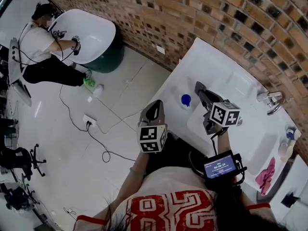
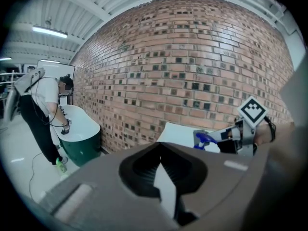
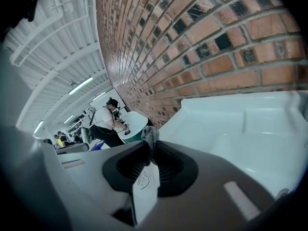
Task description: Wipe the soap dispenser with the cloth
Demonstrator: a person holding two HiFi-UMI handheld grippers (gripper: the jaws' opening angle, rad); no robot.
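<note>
Now the right gripper (image 3: 151, 147) has its jaws clamped on the cloth (image 3: 150, 134) — left gripper (image 2: 162, 153) closed.

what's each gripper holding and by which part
The right gripper pinches a grey cloth by a small bunched bit at its tips. The left gripper has its jaws together, holding nothing.

The brick wall (image 1: 202, 13) closed off the table's (image 1: 211, 61) back edge, and the faucet (image 1: 271, 101) jutted out from it. The table's left end and middle lay open. Near the front edge, the soap dispenser (image 1: 186, 100) stood just beside the right hand-held gripper (image 1: 200, 87). Bottles (image 1: 288, 147) and a pink rag (image 1: 265, 175) crowded the right end. Cables (image 1: 103, 153) trailed over the open floor (image 1: 120, 95).
</note>
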